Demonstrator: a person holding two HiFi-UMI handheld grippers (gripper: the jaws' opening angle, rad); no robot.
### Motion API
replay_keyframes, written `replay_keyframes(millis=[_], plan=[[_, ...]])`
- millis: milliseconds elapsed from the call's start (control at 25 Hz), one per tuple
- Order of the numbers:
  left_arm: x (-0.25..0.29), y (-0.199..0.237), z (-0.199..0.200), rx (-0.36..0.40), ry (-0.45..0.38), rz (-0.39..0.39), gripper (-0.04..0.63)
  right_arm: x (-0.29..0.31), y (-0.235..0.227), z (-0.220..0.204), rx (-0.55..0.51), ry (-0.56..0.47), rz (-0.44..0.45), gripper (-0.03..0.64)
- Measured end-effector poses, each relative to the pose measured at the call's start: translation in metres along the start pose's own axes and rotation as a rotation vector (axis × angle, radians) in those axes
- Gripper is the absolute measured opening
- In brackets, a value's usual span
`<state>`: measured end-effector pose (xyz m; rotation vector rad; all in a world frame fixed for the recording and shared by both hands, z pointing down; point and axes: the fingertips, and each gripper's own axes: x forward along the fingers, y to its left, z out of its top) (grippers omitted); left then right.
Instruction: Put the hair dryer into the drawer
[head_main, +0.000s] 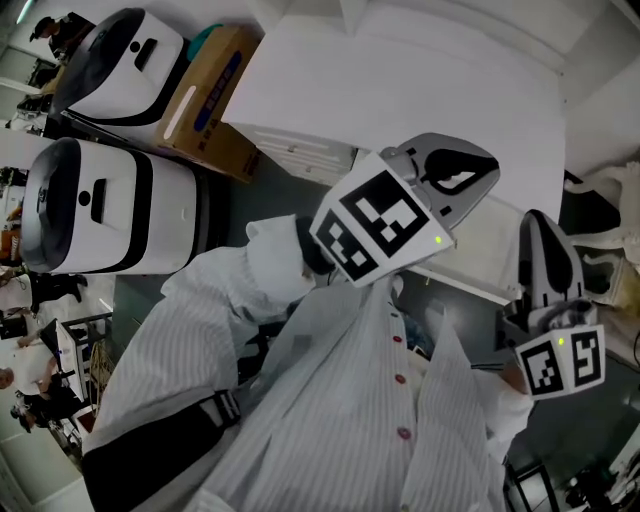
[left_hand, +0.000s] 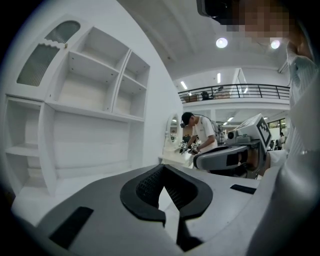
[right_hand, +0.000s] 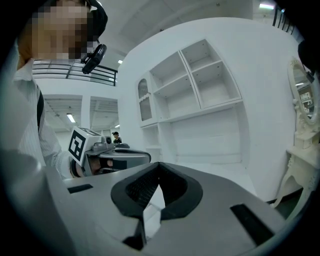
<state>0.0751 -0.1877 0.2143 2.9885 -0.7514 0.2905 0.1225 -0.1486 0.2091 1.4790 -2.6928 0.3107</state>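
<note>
No hair dryer shows in any view. In the head view my left gripper (head_main: 488, 166) is held up in front of my striped shirt, its marker cube (head_main: 380, 228) facing the camera. It points toward the white cabinet top (head_main: 400, 90). My right gripper (head_main: 536, 220) is held beside it at the right. Seen along its own jaws, my left gripper (left_hand: 163, 172) is shut with nothing in it. My right gripper (right_hand: 159, 167) also has its jaws together and empty. Both point at a white shelf unit (left_hand: 90, 100) (right_hand: 200, 85). No open drawer can be made out.
Two white machines (head_main: 115, 65) (head_main: 90, 205) and a cardboard box (head_main: 210, 95) stand at the left of the head view. A white dressing table with a mirror (right_hand: 305, 100) is to the right of the shelves. Another person (left_hand: 200, 132) works at the back of the hall.
</note>
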Motion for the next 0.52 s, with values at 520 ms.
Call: replay_keyframes(millis=[520], plan=[[0.005,-0.001,-0.016,0.011,0.057,-0.034,0.009,0.002,0.001,-0.009,0.003,0.025,-0.006,0.011]])
